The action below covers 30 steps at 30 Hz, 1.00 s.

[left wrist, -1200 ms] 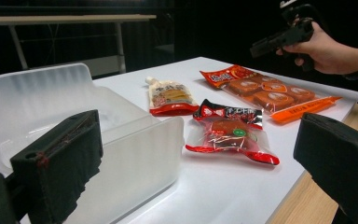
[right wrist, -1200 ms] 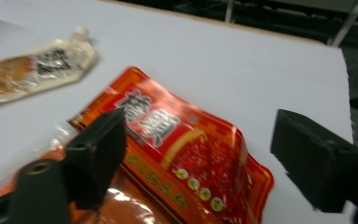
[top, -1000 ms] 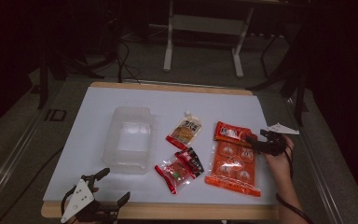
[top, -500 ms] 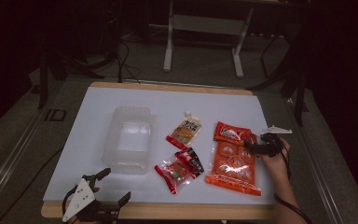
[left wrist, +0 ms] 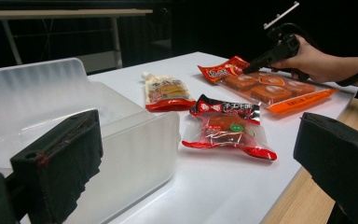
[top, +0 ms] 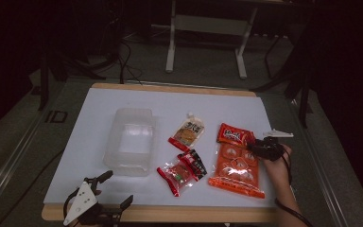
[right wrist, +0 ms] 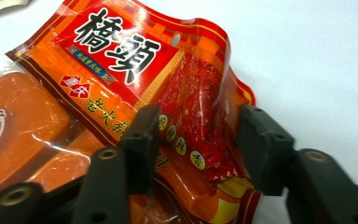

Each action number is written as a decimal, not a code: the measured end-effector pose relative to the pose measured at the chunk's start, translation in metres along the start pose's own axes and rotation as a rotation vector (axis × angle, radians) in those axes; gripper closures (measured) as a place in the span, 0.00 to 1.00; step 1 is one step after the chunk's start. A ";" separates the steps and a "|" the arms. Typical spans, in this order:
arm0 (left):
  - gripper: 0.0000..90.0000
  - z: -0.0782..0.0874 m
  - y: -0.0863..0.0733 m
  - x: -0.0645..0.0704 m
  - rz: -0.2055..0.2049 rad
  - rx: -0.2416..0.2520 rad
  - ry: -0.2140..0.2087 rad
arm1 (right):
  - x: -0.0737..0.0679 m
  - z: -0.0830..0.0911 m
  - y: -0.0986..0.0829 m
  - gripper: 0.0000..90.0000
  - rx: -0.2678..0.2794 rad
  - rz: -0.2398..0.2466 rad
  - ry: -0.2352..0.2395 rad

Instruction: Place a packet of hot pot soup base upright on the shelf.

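Grasp step: right gripper (right wrist: 193,140) sat with jaws apart straddling the curled far corner of the orange snack pack (top: 235,163) at the table's (top: 94,123) right, not yet clamped, so closing looked next; left gripper (top: 99,201) idled open near-left.

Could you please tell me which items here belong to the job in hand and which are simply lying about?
In hand:
- large orange-red plastic snack packet, its top corner between the jaws of the right gripper
- right gripper

Lying about:
- clear plastic tub
- pale spouted pouch
- small red-and-black wrapped snack
- left gripper, open
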<state>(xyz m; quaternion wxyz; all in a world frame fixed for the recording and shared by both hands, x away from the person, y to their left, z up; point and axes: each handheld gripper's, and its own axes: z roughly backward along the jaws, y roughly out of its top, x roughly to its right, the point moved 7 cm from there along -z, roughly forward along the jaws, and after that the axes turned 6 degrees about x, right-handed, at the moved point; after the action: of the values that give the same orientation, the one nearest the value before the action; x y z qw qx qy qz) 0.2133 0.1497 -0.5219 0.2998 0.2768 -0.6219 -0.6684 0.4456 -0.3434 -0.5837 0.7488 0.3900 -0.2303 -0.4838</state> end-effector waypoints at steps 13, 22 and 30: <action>0.02 -0.002 -0.002 0.001 -0.006 -0.012 -0.003 | -0.011 0.000 0.008 0.94 -0.057 0.021 0.007; 0.02 -0.001 -0.002 0.001 -0.002 -0.010 -0.004 | -0.013 0.006 0.016 0.97 -0.059 0.007 0.021; 0.02 -0.002 -0.002 0.001 -0.002 -0.006 0.000 | -0.016 0.023 0.029 0.97 -0.007 0.014 0.026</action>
<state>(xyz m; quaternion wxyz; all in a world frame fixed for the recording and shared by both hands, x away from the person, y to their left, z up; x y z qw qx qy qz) 0.2141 0.1478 -0.5238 0.3000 0.2765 -0.6198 -0.6704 0.4375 -0.3304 -0.5462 0.7565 0.3921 -0.2213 -0.4743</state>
